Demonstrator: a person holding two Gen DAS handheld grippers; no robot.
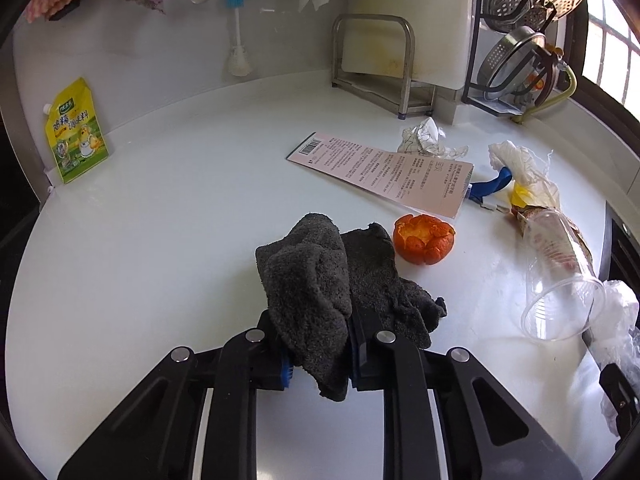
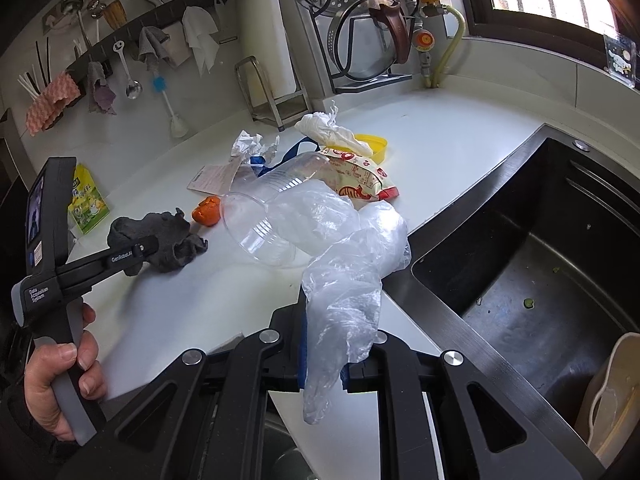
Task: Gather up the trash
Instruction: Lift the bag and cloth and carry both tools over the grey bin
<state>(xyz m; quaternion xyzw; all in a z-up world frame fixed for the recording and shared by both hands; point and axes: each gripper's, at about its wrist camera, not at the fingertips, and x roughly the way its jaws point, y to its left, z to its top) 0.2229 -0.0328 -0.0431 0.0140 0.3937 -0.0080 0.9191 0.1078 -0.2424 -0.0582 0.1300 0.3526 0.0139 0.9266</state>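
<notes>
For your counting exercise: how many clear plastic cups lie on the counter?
1. The clear plastic cup lies on its side between the orange peel and the sink. Others may hide under litter.

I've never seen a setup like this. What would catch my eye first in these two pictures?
Probably the two black tools up front: the left hand-held gripper shut on a dark grey cloth, the right hand-held gripper shut on a clear plastic bag. Next, the bright orange peel on the white counter, and the clear plastic cup lying on its side beside the dark sink.
</notes>
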